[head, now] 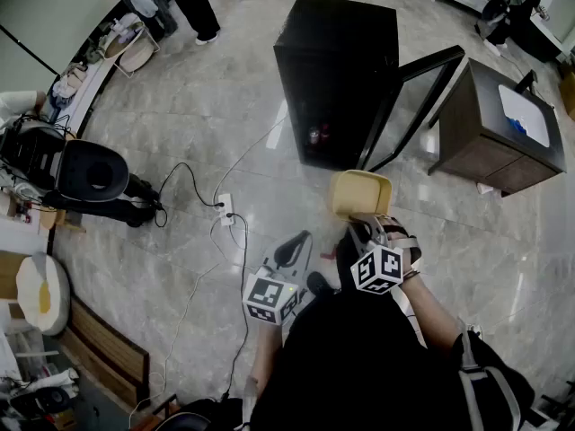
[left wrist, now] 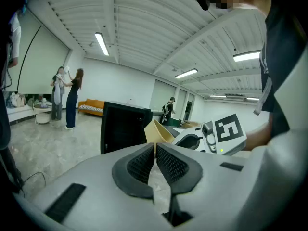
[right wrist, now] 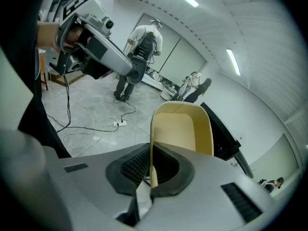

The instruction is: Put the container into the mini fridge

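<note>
Mini fridge point(head: 337, 79): black, on the floor ahead, door point(head: 429, 61) open, ready for loading.
Container point(head: 359, 193): pale yellow tub, in the air, short of the fridge.
Right gripper point(right wrist: 151, 170): jaws nearly together, pinching its thin wall to carry it.
Left gripper point(left wrist: 155, 160): jaws together, empty, idle alongside.
</note>
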